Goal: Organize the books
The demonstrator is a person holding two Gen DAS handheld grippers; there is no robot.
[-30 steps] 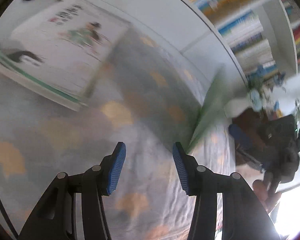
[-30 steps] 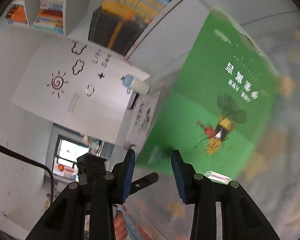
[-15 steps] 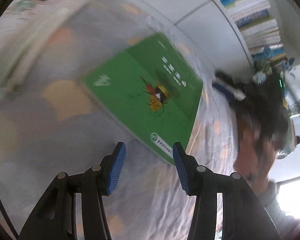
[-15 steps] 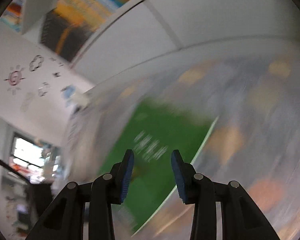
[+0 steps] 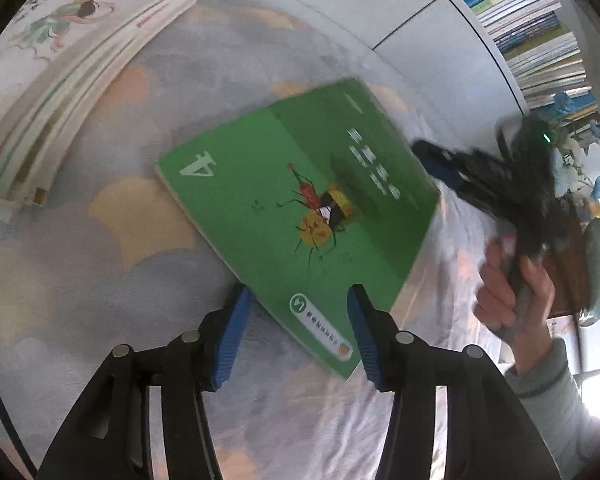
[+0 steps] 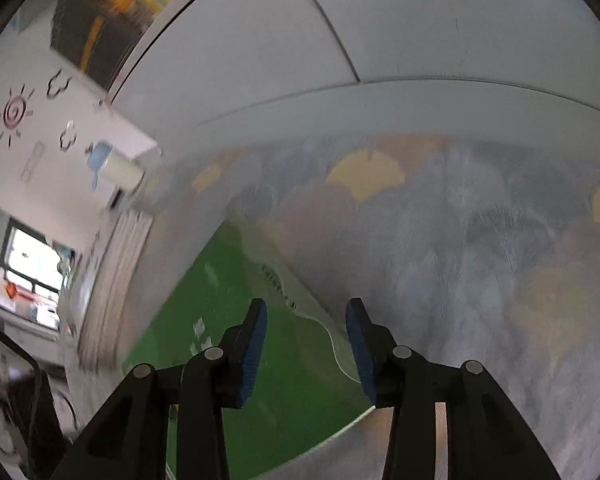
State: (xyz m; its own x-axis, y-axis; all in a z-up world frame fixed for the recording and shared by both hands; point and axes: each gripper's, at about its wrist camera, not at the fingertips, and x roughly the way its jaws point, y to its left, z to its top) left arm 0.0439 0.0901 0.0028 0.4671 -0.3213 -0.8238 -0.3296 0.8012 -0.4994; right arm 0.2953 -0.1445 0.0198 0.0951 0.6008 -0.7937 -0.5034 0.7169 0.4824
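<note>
Near first: left tool [image 5: 296, 320] has its blue pads apart, empty, w/ the near corner of the green book [image 5: 300, 216] showing in the gap. Pads don't press it, and whether they hang above it or flank it can't be told. Its jaws have just been opening a bit. The book lies flat on the patterned cloth [image 5: 112, 280] over the worktop, its long axis slanting from the left tool away toward the far right. So the left tool is likely the nearer one for a pickup: book is straight ahead of it, no turn needed, only a short drop onto the near corner.

Right tool [image 6: 306, 340], also parted and empty, jaws just been opening too; in its own view the same book's far edge sits below and left of the pads, not between them in any grip. In the left view the right tool is blurred, beside the book's far right corner, w/ the person's hand [image 5: 512, 288] on its handle.

Readable on the cover: a big "4", upside down as seen, a round green logo near the near corner, an insect drawing mid-cover. Title chars too blurred to read.

Farther, toward the far left corner: a stack of pale books [image 5: 72, 64], top cover w/ a painted figure. Beyond the worktop's far edge, packed bookshelves [image 5: 540, 40].
</note>
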